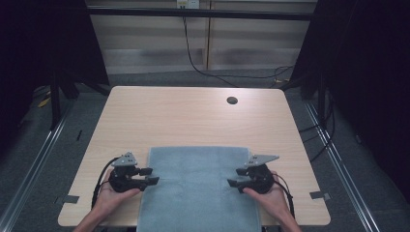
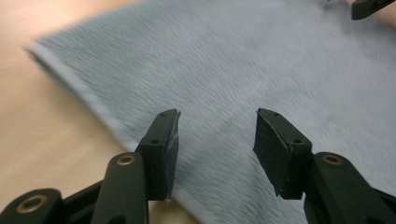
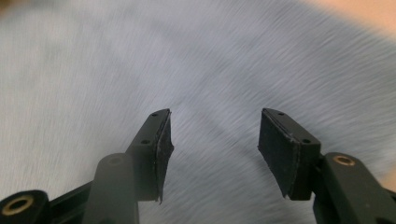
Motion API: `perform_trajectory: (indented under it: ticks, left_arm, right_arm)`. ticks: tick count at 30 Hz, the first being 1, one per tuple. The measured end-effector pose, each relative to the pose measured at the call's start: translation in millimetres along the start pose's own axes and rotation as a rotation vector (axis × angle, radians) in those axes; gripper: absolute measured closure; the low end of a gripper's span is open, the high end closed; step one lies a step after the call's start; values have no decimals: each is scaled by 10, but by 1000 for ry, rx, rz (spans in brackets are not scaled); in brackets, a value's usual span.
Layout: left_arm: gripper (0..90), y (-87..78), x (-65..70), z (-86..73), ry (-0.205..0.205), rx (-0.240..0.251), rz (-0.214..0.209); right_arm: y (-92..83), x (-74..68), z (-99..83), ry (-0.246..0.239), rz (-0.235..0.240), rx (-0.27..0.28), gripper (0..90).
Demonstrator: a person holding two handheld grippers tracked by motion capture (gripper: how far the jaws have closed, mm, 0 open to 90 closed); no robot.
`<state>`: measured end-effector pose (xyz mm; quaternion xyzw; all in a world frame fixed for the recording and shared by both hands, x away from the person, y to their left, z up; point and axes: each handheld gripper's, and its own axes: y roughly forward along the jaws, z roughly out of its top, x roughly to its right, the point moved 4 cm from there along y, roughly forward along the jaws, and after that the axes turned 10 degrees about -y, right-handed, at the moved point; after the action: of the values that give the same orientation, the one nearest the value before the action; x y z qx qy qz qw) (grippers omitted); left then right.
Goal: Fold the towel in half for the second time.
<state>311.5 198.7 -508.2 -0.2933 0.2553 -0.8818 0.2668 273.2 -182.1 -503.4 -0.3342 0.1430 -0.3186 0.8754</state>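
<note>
Now a person is holding a pair of tongs in each hand over a grey-blue towel (image 1: 196, 186) that is lying flat on the near half of a light wooden surface (image 1: 193, 116), its near edge reaching the surface's front edge. In the high view, the left tongs (image 1: 151, 176) are sitting at the towel's left edge, pointing inward across the cloth, and the right tongs (image 1: 233, 177) are sitting at its right edge, pointing back toward them. Both hands, the left hand (image 1: 112, 197) and the right hand (image 1: 270, 198), are cradling the tool bodies from below.

In the left gripper view, the left tongs (image 2: 217, 140) are standing spread with nothing between the pads; the towel's hemmed edge (image 2: 70, 86) is running diagonally beneath them. In the right gripper view, the right tongs (image 3: 215, 140) are likewise spread apart and empty, hovering over blurred cloth. A small round hole (image 1: 232, 100) is showing near the surface's far right corner.
</note>
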Motion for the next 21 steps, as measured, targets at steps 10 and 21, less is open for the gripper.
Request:
perform_trajectory:
  ticks: [10,21]
  left_arm:
    - [506,18,-469,428,-56,102,95]
    - [434,303,-726,617,-92,64,102]
  right_arm:
    - [-35,707,274,25,-113,72,491]
    - [336,1091,193,85,-104,32,453]
